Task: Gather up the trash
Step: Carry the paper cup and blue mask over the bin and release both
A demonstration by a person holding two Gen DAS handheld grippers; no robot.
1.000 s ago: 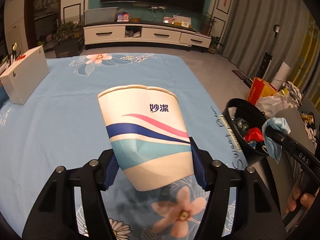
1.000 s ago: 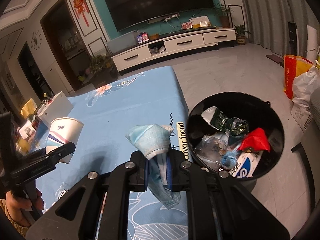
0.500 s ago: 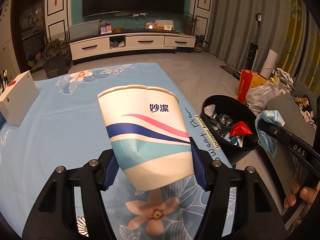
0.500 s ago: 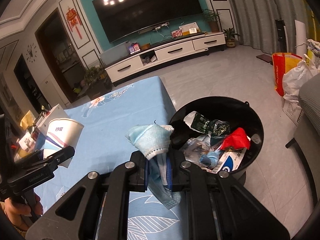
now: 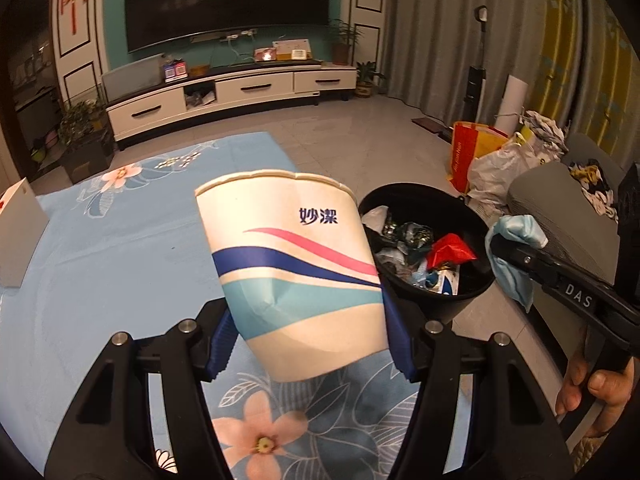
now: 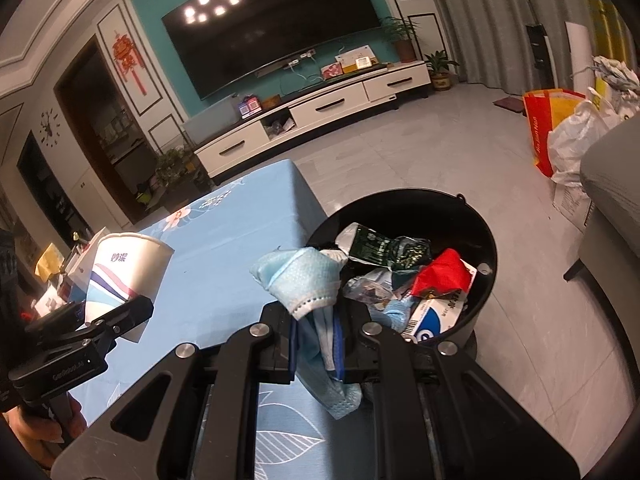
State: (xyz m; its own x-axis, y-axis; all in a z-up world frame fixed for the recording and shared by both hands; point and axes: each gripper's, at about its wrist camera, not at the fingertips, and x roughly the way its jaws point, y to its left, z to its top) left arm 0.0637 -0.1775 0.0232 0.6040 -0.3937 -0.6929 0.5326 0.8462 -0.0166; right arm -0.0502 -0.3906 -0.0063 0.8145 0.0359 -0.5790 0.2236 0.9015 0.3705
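My left gripper (image 5: 306, 338) is shut on a white paper cup (image 5: 294, 268) with blue, pink and teal stripes, dented low on its side, held above the blue flowered tablecloth (image 5: 120, 248). My right gripper (image 6: 316, 344) is shut on a crumpled light-blue face mask (image 6: 304, 280), near the table's right edge. Just right of the table stands a black round bin (image 6: 486, 240) holding wrappers, red scraps and a white box. In the left wrist view the bin (image 5: 464, 304) sits right of the cup, with the mask (image 5: 516, 232) beyond it. The cup (image 6: 124, 264) shows at the left of the right wrist view.
A white box (image 5: 16, 232) sits at the table's left edge. Beyond the tiled floor stands a TV cabinet (image 5: 224, 96). Right of the bin are a red bag (image 5: 464, 152), white bags (image 5: 500, 176) and a grey sofa arm (image 5: 560, 200). A hand (image 5: 592, 388) grips the right handle.
Both grippers have carried their loads to the right, toward the bin. The bin now lies closer and more central in both views. Neither grip has altered.
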